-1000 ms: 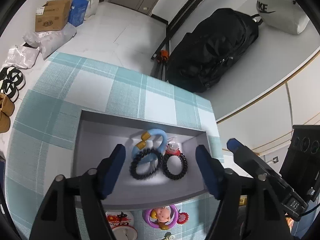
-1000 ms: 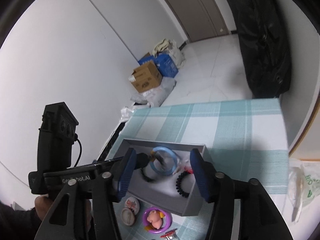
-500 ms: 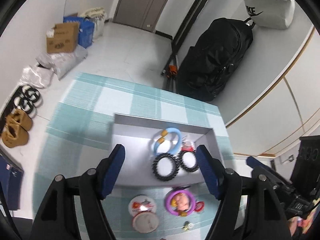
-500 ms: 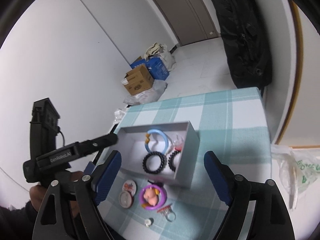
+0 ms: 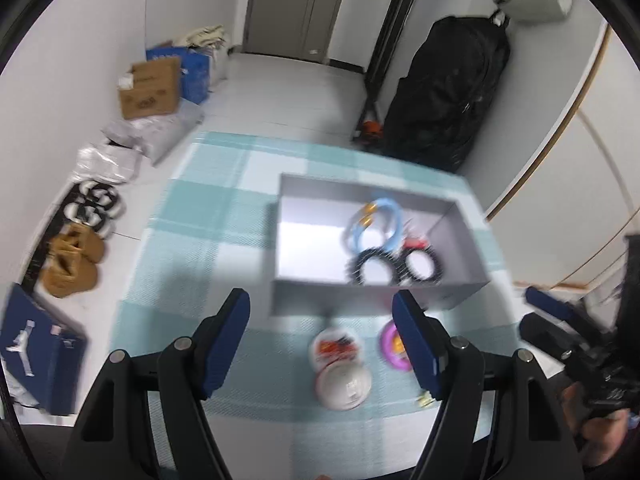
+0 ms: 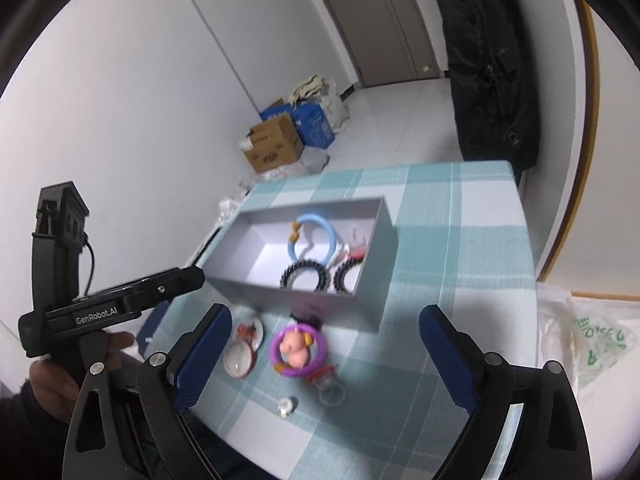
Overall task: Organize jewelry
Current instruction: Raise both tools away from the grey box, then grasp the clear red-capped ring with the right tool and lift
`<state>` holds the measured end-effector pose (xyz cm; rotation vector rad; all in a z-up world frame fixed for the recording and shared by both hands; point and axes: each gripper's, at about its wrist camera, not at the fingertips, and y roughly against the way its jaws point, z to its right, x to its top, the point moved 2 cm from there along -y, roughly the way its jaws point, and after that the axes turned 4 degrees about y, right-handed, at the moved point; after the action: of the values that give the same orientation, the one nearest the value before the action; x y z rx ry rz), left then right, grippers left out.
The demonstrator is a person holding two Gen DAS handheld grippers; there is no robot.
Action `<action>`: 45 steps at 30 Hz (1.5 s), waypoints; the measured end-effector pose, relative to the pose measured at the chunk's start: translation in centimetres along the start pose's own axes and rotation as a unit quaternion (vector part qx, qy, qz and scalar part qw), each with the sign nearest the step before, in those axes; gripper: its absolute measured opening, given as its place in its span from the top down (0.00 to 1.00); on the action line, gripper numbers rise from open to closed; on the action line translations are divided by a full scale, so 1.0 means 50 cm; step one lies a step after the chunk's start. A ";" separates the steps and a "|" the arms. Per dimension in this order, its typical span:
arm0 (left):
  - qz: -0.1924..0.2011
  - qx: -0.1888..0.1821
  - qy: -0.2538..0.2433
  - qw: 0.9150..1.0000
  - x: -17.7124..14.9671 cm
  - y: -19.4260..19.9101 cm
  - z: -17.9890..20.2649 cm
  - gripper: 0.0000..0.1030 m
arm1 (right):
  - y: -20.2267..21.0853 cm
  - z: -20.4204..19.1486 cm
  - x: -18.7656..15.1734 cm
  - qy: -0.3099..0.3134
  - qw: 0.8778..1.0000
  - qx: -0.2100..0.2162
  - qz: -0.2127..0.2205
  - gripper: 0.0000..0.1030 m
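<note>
1. Both tools are empty. The left hand-held gripper (image 5: 320, 316) has its jaws spread wide with nothing between them, low in the left wrist view. The right hand-held gripper (image 6: 324, 332) is spread wider still, at the bottom of the right wrist view.
2. The grey box (image 6: 360, 304) sits on the checked desk (image 6: 460, 240) at mid-frame. In the right wrist view its long axis runs from lower right to upper left, open side up.
3. Inside, toward the right end of the box, lie a blue ring (image 6: 312, 238) and two black coil bands (image 6: 305, 276), touching one another.
4. Loose on the desk, just below the box in the frame, are a purple ring with a pink figure (image 6: 298, 348), a round white case (image 6: 240, 360), a clear ring (image 6: 332, 390) and a tiny bead (image 6: 286, 405).
5. Risks, as I judge them: the clear ring and the bead are small and flat, so jaws may slide over them or flick them off the near desk edge.
6. The left wrist view is blurred, so aiming from it could miss.
7. A low approach could knock the box's near wall and shift it.
</note>
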<state>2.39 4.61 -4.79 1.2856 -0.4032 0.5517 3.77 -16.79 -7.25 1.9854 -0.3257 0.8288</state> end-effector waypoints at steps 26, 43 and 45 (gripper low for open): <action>-0.035 0.033 -0.039 0.998 -0.072 0.003 -0.007 0.24 | -0.062 -0.036 -0.087 0.064 0.993 -0.030 -0.097 0.44; -0.026 0.034 -0.049 0.998 -0.067 0.008 -0.006 0.24 | -0.105 -0.078 -0.093 0.120 0.984 -0.073 -0.114 0.77; -0.025 0.032 -0.051 0.998 -0.067 0.009 -0.004 0.24 | -0.105 -0.078 -0.092 0.124 0.983 -0.079 -0.113 0.82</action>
<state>-0.57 4.34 -6.42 1.3864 -0.4389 0.4613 1.49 -11.17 -12.46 1.7124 -0.0184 0.8642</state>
